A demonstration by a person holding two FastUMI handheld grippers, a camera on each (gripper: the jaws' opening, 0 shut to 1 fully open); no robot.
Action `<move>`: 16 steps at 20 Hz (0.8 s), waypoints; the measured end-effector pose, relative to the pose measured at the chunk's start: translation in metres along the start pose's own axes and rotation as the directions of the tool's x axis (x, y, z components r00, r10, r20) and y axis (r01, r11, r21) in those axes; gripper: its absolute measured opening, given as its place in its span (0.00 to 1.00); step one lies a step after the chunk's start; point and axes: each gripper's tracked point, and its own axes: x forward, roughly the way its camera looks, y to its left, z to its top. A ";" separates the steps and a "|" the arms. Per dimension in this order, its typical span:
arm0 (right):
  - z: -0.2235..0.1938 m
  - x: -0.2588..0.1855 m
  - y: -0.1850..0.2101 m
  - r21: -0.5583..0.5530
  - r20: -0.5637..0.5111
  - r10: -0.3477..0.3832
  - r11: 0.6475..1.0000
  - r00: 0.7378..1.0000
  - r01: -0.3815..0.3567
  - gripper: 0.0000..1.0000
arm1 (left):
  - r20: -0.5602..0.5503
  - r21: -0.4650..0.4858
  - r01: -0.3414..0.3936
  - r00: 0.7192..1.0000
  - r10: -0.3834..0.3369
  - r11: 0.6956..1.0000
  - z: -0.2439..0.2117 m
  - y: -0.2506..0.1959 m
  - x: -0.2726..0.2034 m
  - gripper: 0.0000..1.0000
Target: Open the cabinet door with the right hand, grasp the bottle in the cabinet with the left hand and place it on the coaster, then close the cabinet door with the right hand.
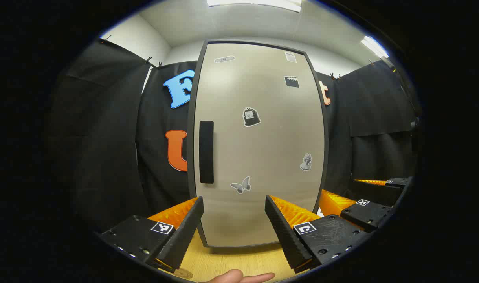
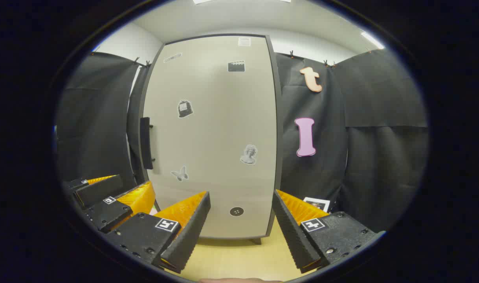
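Door's shut, nothing started. The cabinet door (image 2: 211, 133) stands tall ahead of both grippers, its dark handle (image 2: 146, 143) a vertical bar on the left edge, at ten o'clock from the right gripper (image 2: 241, 224). That gripper's jaws are spread apart, holding nothing. The left gripper (image 1: 234, 226) is likewise agape and sits nearer the handle (image 1: 206, 152), yet the pull belongs to the right. The bottle is presumably behind the door. Stickers dot the panel; no writing legible.

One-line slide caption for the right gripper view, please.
Right hand-held gripper, open, faces the closed cabinet door and its dark handle.
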 end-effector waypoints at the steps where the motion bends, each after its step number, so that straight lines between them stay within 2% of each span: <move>1: 0.001 0.000 -0.001 -0.001 0.003 -0.003 1.000 1.000 0.003 0.98 | -0.004 -0.004 -0.008 1.000 0.008 1.000 -0.001 0.003 0.000 0.95; 5: 0.001 -0.001 -0.005 0.005 0.004 -0.014 1.000 1.000 0.014 0.98 | -0.009 -0.029 -0.042 0.999 0.042 0.999 -0.001 0.015 -0.001 0.95; 16: -0.003 -0.003 -0.009 0.016 -0.006 -0.029 0.999 1.000 0.029 0.98 | -0.004 -0.018 -0.039 0.999 0.039 0.999 -0.001 0.014 -0.003 0.95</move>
